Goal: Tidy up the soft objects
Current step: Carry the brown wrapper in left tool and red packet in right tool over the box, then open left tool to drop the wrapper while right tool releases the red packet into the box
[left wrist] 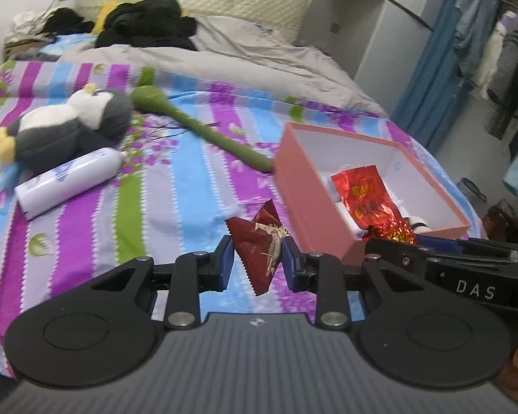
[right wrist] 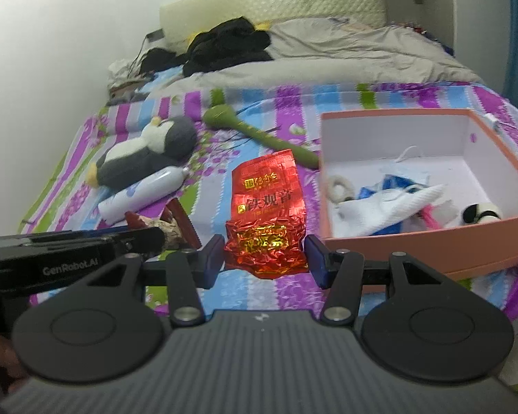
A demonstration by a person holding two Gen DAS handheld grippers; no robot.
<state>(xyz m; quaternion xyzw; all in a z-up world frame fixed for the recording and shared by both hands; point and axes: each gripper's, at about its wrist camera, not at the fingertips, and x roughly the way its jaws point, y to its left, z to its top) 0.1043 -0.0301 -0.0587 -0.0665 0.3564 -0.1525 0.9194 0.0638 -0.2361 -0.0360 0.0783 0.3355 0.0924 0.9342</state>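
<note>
Left gripper (left wrist: 257,258) pinches a dark-red foil sachet (left wrist: 262,241), right gripper (right wrist: 264,258) a crinkled bright-red foil packet (right wrist: 266,214) — both lifted beside the pink cardboard box's (right wrist: 431,252) near edge, prob. for dropping in.

Can't make out what's tangled under the white cloth (right wrist: 390,207) inside the pink cardboard box (right wrist: 431,245), and the box's right corner runs out of frame.

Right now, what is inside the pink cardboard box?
The pink cardboard box holds white cloth, a blue packet, a white ring and a black-and-white toy. Anything beneath the cloth is hidden.
</note>
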